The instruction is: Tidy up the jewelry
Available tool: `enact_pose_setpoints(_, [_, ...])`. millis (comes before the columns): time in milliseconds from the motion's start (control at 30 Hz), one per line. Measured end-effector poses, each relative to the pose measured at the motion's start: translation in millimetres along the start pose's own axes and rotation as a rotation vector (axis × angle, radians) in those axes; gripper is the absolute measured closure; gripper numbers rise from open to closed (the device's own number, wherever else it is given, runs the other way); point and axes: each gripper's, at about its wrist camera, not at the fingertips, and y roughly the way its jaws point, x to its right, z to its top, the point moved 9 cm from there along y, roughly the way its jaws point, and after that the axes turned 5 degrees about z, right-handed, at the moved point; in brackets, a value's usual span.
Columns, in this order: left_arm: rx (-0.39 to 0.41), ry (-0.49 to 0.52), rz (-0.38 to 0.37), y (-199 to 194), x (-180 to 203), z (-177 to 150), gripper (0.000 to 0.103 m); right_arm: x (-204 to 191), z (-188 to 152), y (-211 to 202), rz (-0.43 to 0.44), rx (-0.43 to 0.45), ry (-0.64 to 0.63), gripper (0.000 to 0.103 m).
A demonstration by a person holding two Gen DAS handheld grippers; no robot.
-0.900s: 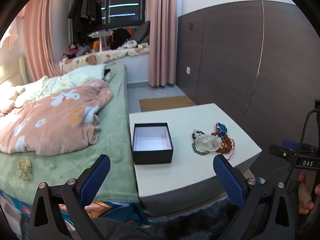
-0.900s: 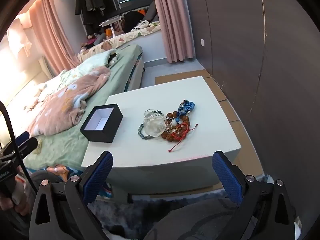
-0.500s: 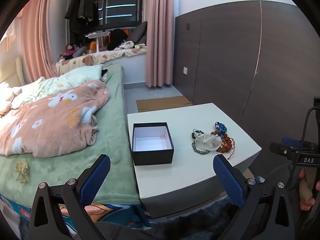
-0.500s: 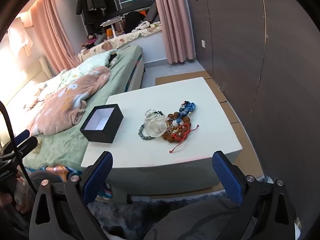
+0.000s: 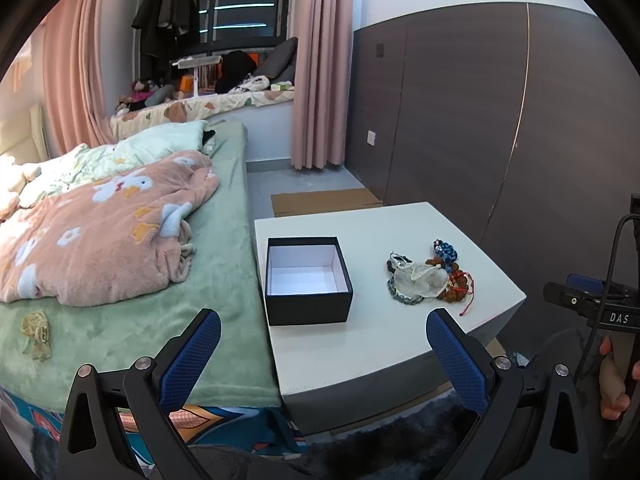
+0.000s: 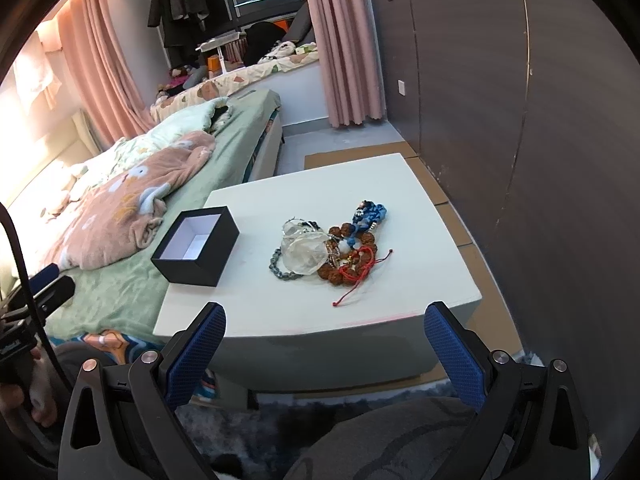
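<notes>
Jewelry pile (image 6: 332, 248) on table (image 6: 400, 200), beside box (image 6: 196, 246)

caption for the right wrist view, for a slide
Open right gripper faces a white table with an empty black box and a tangled jewelry pile.

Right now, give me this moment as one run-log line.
left gripper: open, empty | right gripper: open, empty | black box: empty | jewelry pile: on white table, untouched
</notes>
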Motion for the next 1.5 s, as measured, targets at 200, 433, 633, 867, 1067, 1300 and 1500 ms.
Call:
enact_pose_setpoints(200, [-0.001,-0.002,-0.009,0,0,-1,0.001,-1,0,4,-0.010,0.005,-0.001,0.003])
enact_pose_setpoints(433, [-0.004,-0.008,-0.009,1,-1,-2,0.001,-14,-1,2,-0.034,0.038,-0.045,0.003])
enact_pose_setpoints(633, [0.001,-0.005,0.006,2,0,-2,0.001,-15,-1,3,-0.038,0.042,-0.048,0.003])
enact_pose_setpoints(867, [-0.010,0.039,0.034,5,3,-5,0.001,-13,-2,1,-0.007,0.049,-0.027,0.003])
enact_pose_setpoints(1067, [-0.008,0.040,0.037,4,5,-5,0.001,-12,-2,0,-0.001,0.046,-0.021,0.003])
enact_pose_setpoints(1300, [-0.010,0.036,0.031,4,5,-4,0.001,-10,-3,-3,0.000,0.052,-0.021,0.003])
enact_pose_setpoints(1500, [-0.007,0.024,0.034,4,3,-3,0.001,-6,-3,-4,-0.016,0.048,-0.034,0.003])
